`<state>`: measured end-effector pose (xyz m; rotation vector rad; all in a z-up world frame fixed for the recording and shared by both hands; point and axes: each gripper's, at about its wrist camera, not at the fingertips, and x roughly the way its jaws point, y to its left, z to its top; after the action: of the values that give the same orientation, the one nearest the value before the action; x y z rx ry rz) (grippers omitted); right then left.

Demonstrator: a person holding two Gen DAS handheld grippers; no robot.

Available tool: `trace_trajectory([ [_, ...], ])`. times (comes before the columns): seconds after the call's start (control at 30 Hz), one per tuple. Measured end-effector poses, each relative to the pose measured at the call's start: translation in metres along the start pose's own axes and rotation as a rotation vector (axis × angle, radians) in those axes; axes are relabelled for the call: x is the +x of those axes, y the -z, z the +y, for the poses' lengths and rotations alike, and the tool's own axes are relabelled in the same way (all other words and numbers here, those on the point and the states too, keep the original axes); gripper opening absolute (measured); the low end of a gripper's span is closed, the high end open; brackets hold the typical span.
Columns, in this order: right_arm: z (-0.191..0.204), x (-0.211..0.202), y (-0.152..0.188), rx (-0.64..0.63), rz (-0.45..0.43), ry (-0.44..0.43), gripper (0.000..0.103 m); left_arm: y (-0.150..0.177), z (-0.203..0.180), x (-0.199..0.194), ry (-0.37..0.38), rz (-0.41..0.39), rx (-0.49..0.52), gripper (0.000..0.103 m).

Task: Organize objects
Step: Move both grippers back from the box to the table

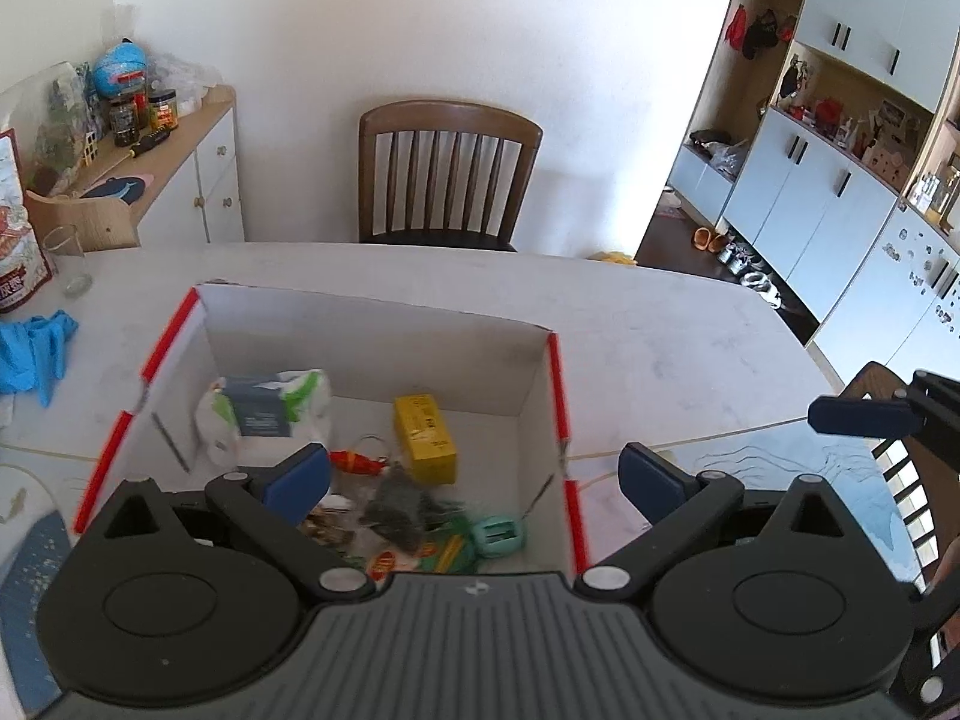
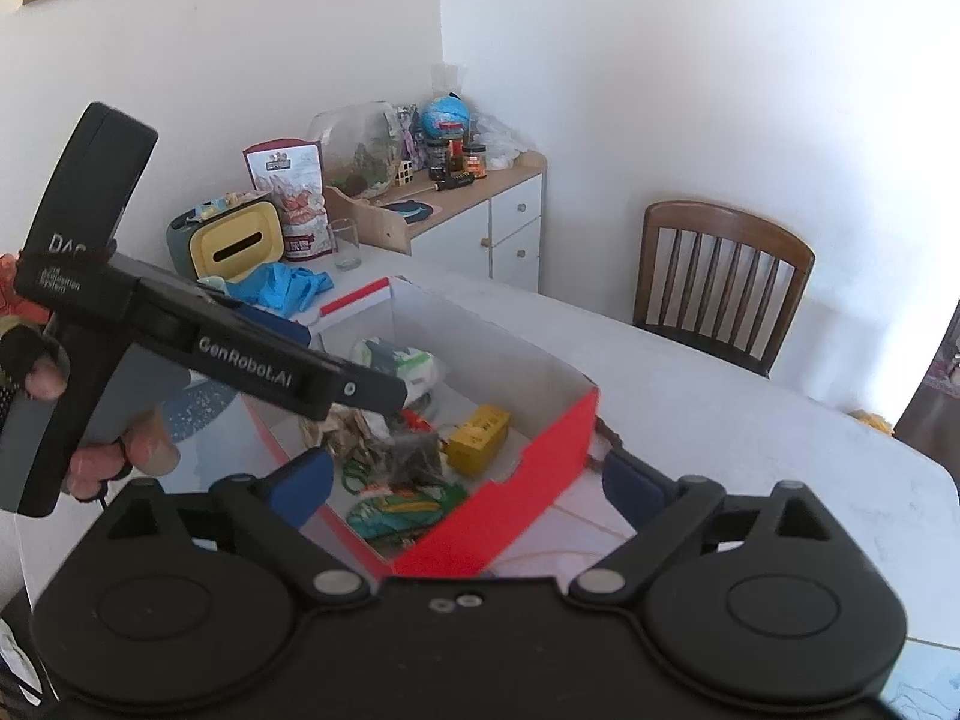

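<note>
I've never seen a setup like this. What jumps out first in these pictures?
A white box with red edges sits open on the pale table, holding a jumble: a yellow carton, a tissue pack, and snack wrappers. Both tools hover over it with blue-tipped fingers spread wide and empty. A wooden chair stands behind.

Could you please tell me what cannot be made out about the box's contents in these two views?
- Left wrist view: the left gripper body hides the box's near end.
- Right wrist view: the left gripper's arm covers part of the white packet.
- Both views: labels on the yellow box are too small to read.
</note>
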<state>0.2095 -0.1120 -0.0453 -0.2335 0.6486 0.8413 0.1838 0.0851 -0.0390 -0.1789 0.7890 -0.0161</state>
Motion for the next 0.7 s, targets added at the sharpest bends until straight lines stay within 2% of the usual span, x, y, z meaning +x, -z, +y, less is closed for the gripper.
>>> trace_trajectory([
  [0.33,-0.052,-0.015,0.025,0.042,0.005,0.012,0.099,-0.007,-0.056,0.021,0.001,-0.003,0.022,0.103],
  [0.7,-0.103,-0.008,0.063,0.083,0.043,-0.004,0.099,-0.022,-0.121,0.063,0.008,0.029,0.066,0.103],
])
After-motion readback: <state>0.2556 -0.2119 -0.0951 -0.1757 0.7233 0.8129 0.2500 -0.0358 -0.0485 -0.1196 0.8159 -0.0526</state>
